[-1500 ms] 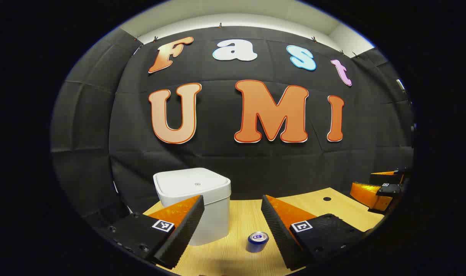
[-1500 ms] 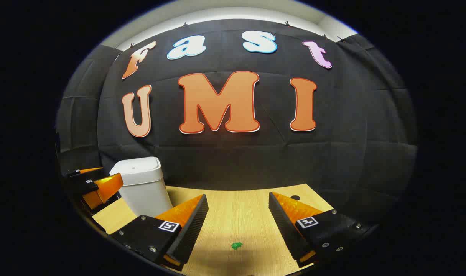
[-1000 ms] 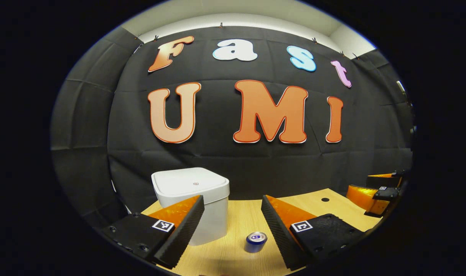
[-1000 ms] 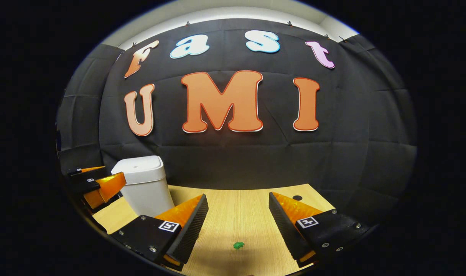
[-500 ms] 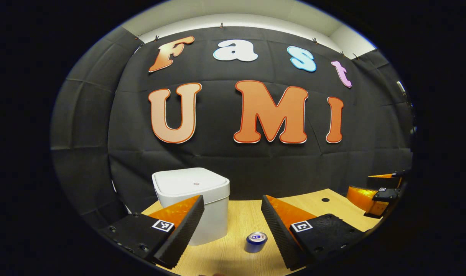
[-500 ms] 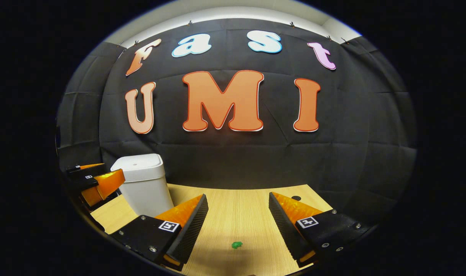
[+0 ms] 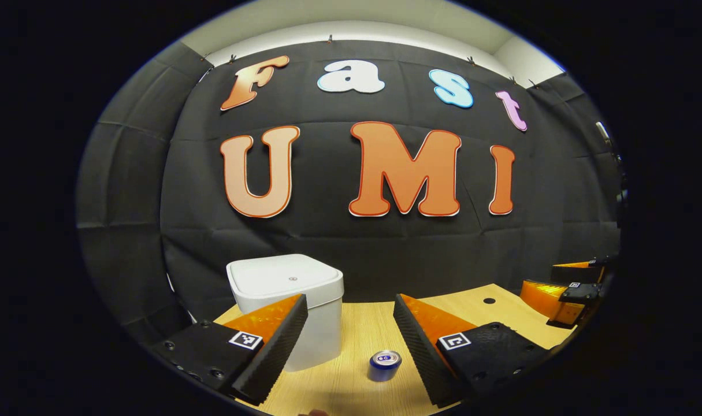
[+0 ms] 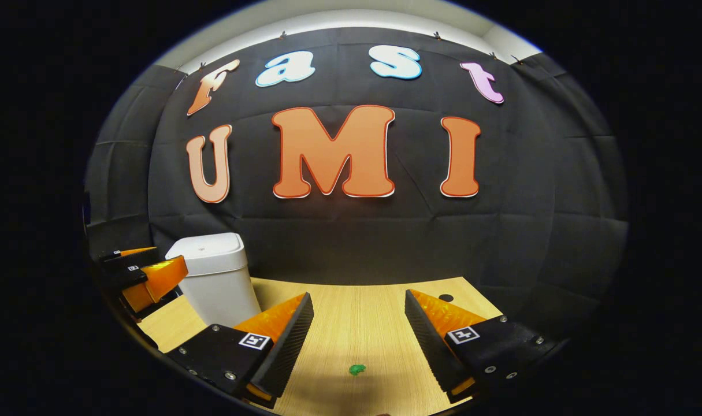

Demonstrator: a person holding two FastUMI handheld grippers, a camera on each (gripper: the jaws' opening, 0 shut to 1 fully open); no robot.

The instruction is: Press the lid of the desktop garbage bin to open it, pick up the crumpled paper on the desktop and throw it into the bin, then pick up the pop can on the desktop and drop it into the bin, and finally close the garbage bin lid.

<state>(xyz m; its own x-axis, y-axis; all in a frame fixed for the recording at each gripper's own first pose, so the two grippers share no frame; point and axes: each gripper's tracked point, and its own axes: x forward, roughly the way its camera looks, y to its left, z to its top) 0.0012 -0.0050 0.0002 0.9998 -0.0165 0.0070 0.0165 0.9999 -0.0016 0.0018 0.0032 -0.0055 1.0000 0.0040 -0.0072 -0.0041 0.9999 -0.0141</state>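
A: White plastic bin (image 7: 285, 309), lid (image 7: 284, 276) flat and closed. Step in hand, as I judge it: press the lid to pop it. Nothing is in the bin yet, I take it, since can and paper sit on the desktop (image 8: 351, 329).

B: How to do it well?

A: Bring one fingertip down near the small mark at the lid's middle, push straight down, then lift clear so the lid can swing. A push at the rim might tip the bin.

B: Pose of the left gripper (image 7: 349, 312)?

A: Raised over the desk, level, looking forward. Fingers wide apart, holding nothing. The bin stands just beyond its left finger (image 7: 270, 341); the pop can (image 7: 385, 365) stands upright between the fingers, nearer the right one.

B: Right gripper (image 8: 359, 312)?

A: Same attitude: spread wide, empty, hovering. Green crumpled paper (image 8: 357, 369) lies on the wood between its fingers, below the tips. The bin is off beyond its left finger.
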